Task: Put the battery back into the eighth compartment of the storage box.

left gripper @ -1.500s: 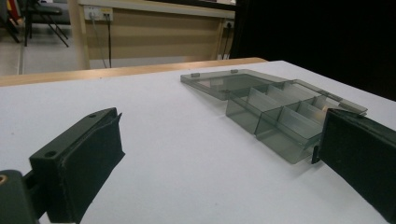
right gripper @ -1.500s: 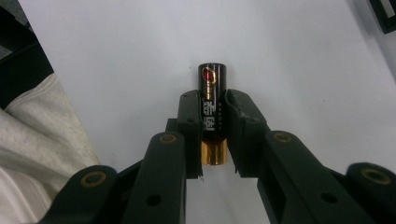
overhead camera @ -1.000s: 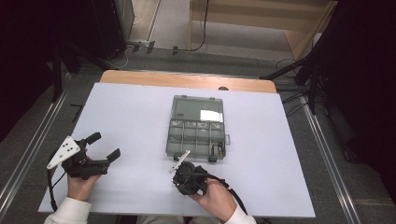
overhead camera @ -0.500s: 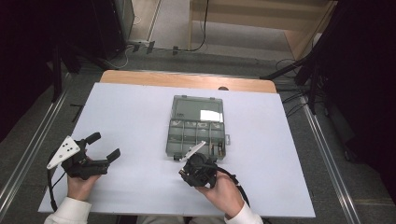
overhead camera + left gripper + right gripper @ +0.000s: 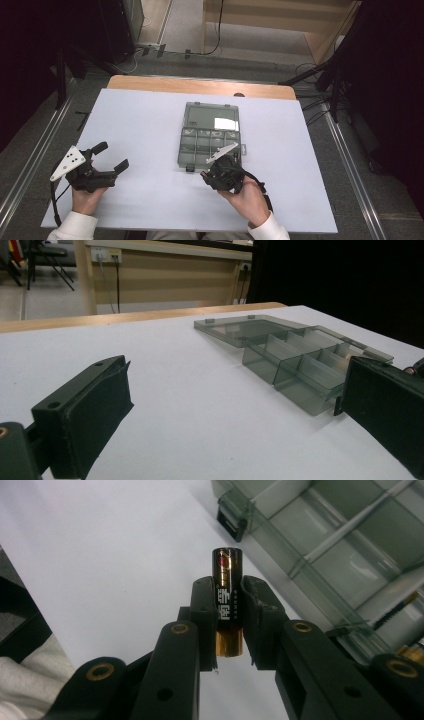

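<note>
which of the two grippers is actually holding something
The right gripper: its jaws clamp a black-and-gold battery. The left gripper stands wide open with nothing between.

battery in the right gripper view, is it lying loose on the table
No, the battery is clamped upright between the two black jaws of the right gripper, lifted above the white table.

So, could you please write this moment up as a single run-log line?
right gripper: shut on battery, beside organizer box near edge | left gripper: open, holds nothing | box: lid open, on table
</note>
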Tool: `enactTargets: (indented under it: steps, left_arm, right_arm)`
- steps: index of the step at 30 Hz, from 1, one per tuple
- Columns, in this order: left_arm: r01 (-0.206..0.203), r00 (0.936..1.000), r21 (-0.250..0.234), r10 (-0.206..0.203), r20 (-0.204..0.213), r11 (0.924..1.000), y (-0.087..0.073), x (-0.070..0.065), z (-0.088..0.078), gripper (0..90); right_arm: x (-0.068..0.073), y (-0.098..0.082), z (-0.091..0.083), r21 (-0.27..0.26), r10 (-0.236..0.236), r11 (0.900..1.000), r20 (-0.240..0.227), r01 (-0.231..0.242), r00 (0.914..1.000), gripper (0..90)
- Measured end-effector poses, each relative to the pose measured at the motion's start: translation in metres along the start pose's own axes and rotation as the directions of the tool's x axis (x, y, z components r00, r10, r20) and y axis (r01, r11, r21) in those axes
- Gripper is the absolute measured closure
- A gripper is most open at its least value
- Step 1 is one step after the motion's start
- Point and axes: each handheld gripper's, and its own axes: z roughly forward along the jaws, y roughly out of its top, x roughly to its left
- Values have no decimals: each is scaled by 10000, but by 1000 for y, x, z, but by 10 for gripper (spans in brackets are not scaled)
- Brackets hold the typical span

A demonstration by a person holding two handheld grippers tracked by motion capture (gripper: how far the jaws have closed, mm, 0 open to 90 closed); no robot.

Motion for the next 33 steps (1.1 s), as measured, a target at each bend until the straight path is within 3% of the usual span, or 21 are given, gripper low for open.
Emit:
enactTargets:
  steps: [12,17,27,30,33]
  left_arm:
    - [-10,10000,39,10,-13,10000,0,0,0,0]
    - [-3,10000,30,3,-14,10000,0,0,0,0]
    - [2,10000,27,-2,-15,10000,0,0,0,0]
    - [-3,10000,32,3,-21,10000,0,0,0,0]
    - [-21,10000,41,21,-37,10000,0,0,1,0]
  right_arm:
    - [-23,-5,-14,-827,856,9930,124,-843,9963,775]
    - [-34,-9,-19,-1386,1266,9828,229,-1223,9917,775]
    - [-57,-19,-23,-2179,2332,9501,210,-2231,9722,776]
    - [-63,-22,-23,-2518,2645,9341,125,-2530,9643,775]
    - [-70,-27,-24,-2951,3101,9093,108,-2933,9506,775]
